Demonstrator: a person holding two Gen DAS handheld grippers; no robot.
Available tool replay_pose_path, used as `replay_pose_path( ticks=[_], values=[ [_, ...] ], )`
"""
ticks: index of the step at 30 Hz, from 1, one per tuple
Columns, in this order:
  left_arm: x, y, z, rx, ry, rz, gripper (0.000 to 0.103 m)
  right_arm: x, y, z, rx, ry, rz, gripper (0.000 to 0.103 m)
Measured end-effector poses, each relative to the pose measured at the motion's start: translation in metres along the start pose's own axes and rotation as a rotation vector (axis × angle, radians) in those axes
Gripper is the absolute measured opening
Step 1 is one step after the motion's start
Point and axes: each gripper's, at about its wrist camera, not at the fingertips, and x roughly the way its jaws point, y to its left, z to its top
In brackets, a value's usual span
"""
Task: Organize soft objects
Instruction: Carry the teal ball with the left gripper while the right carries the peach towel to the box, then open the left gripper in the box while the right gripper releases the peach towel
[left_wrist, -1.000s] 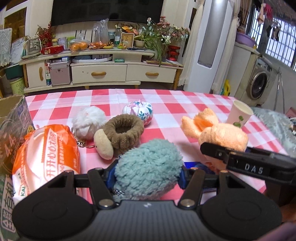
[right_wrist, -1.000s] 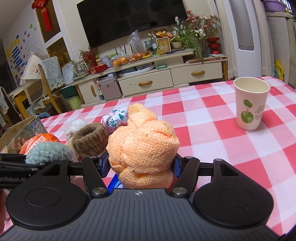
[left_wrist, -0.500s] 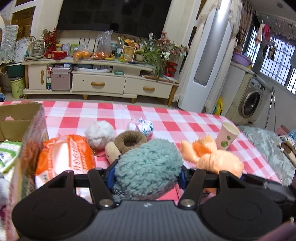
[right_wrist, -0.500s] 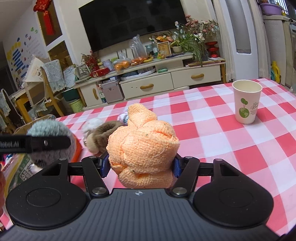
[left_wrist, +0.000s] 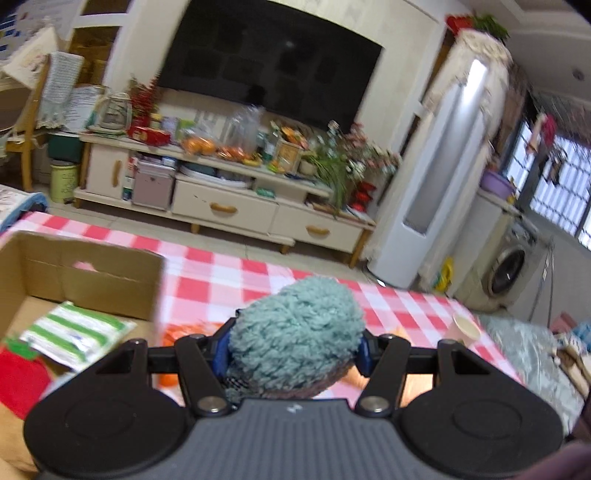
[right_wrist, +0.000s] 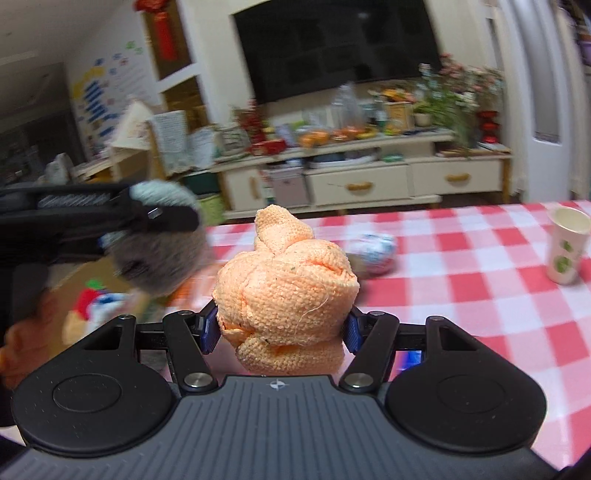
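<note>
My left gripper (left_wrist: 291, 349) is shut on a fluffy teal plush (left_wrist: 295, 336) and holds it in the air above the red-checked table, beside an open cardboard box (left_wrist: 85, 273) on the left. Inside the box lie a green-striped packet (left_wrist: 74, 332) and a red soft item (left_wrist: 18, 376). My right gripper (right_wrist: 279, 328) is shut on an orange knitted plush (right_wrist: 284, 291), also lifted off the table. In the right wrist view the left gripper (right_wrist: 162, 218) with the teal plush (right_wrist: 162, 254) hangs to the left, over the box.
A floral ball (right_wrist: 373, 251) rests on the checked tablecloth (right_wrist: 461, 266), and a paper cup (right_wrist: 565, 243) stands at the right. An orange bag (left_wrist: 184, 332) shows behind the left gripper. A TV cabinet (left_wrist: 229, 206) stands beyond the table.
Both grippers rose and swung left with their plush toys. The box has come into the left wrist view; the white, brown and floral toys dropped out of it.
</note>
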Motion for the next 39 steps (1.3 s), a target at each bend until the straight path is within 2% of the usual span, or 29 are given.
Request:
replay_pose_path(
  ticks=[5,12,19,30,31,33,36,38,39],
  values=[
    [-0.017,0.03,0.013,-0.052,-0.06,0.055,0.06,0.006,0.036,0.004,-0.095,0.009,0.118,0.077],
    [-0.04,0.074,0.026,-0.113,-0.146,0.182,0.061,0.013,0.072,0.008,-0.182,0.023,0.266,0.077],
    [-0.048,0.11,0.031,-0.129,-0.156,0.288,0.061,0.034,0.101,0.002,-0.253,0.102,0.408,0.077],
    [-0.057,0.143,0.033,-0.119,-0.142,0.35,0.062,0.078,0.13,-0.006,-0.332,0.22,0.497,0.08],
    [-0.058,0.145,0.032,-0.12,-0.141,0.355,0.063,0.08,0.131,-0.007,-0.332,0.223,0.498,0.082],
    [-0.06,0.149,0.032,-0.123,-0.137,0.362,0.064,0.083,0.131,-0.008,-0.334,0.229,0.498,0.099],
    [-0.06,0.154,0.03,-0.119,-0.126,0.371,0.068,0.084,0.133,-0.008,-0.331,0.223,0.501,0.101],
    [-0.061,0.153,0.03,-0.108,-0.13,0.376,0.078,0.082,0.131,-0.006,-0.325,0.219,0.493,0.101],
    [-0.062,0.154,0.03,-0.107,-0.132,0.376,0.08,0.081,0.131,-0.005,-0.322,0.214,0.49,0.101]
  ],
)
